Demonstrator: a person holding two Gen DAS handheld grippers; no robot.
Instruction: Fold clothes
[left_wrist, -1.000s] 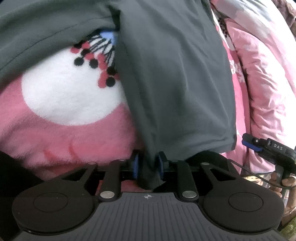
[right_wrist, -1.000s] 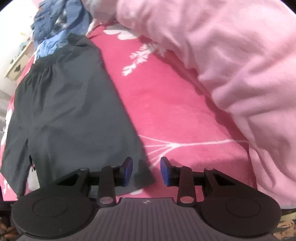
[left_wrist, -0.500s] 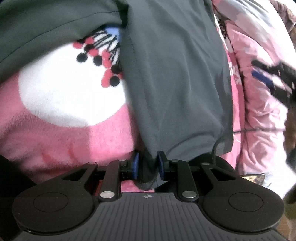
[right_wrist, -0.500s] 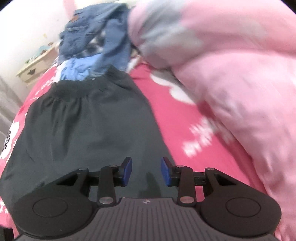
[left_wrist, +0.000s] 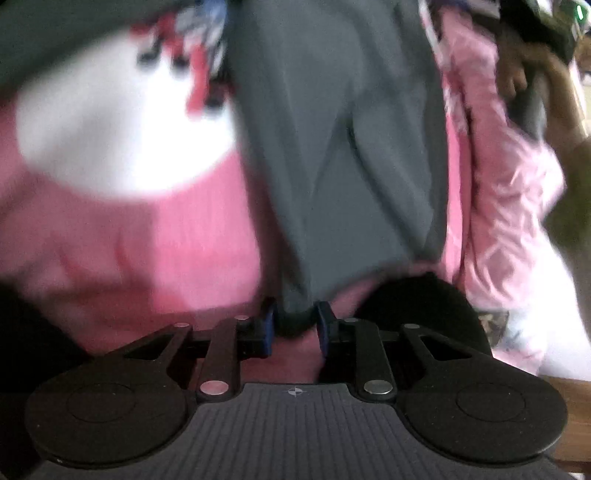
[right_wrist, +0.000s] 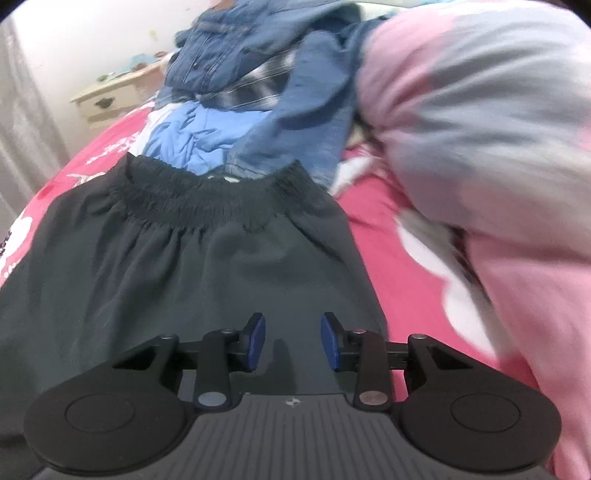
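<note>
Your left gripper (left_wrist: 293, 325) is clamped on a leg hem of the dark shorts (right_wrist: 192, 266) spread on the pink bedspread (right_wrist: 391, 254). Your right gripper (right_wrist: 293, 341), closing with nothing between its fingers, hovers over them; next, likely grasp near the waistband (right_wrist: 207, 199).

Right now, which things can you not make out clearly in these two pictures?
- Left wrist view: the flower print on the pink blanket is smeared by motion blur.
- Left wrist view: the hem of the grey shorts runs down between the left gripper fingers; whether they pinch it is unclear.
- Right wrist view: the shorts' legs are cut off by the gripper body.
- Right wrist view: items on the bedside table are too small.
</note>
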